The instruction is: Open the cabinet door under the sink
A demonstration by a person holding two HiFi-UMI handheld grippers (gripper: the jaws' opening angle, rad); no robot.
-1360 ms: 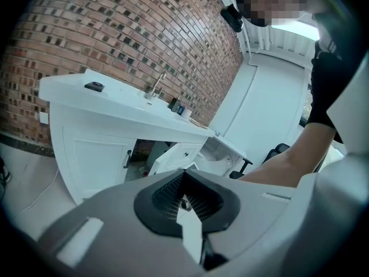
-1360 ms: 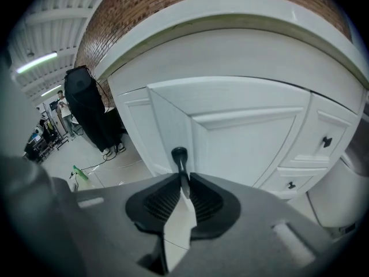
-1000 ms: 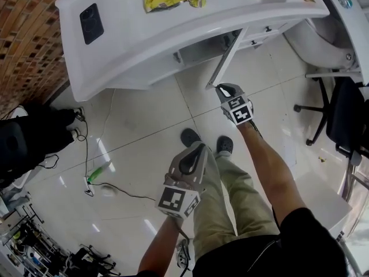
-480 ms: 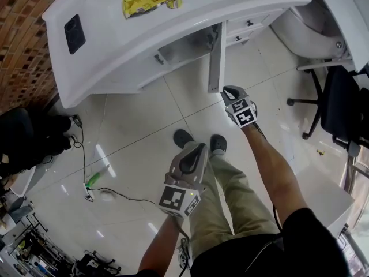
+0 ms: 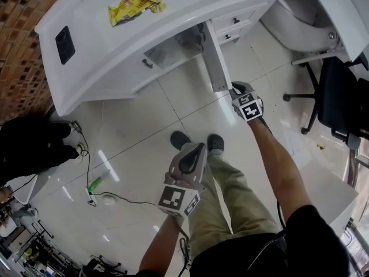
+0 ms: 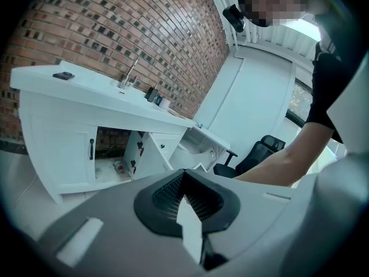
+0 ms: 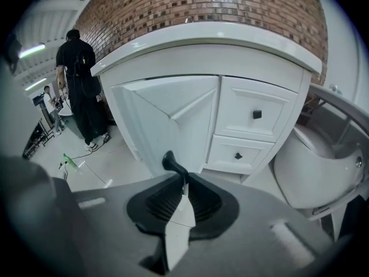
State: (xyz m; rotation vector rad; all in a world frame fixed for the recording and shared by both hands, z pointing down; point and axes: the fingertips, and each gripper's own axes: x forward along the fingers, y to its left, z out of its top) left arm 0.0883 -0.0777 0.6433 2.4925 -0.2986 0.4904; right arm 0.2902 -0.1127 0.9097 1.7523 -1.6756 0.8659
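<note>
The white sink cabinet point(image 5: 118, 78) stands under its worktop point(image 5: 173, 16). Its door point(image 5: 216, 59) is swung out from the opening, free edge toward the person. It is a stiff panel with its long axis upright, and probably swings lightly on its hinges. The small black handle point(image 7: 172, 161) is the best hold. The right gripper point(image 5: 236, 89) fingers are closing on that handle. The left gripper point(image 5: 193, 152) hangs well back, fingers together and empty.

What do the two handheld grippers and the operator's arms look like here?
The left gripper and right gripper match: grey moulded shells, black ribbed pads, and a cube of black-and-white square markers at the rear. Forearms are bare below short black sleeves. The right one's jaws are closing on the black door handle.
</note>
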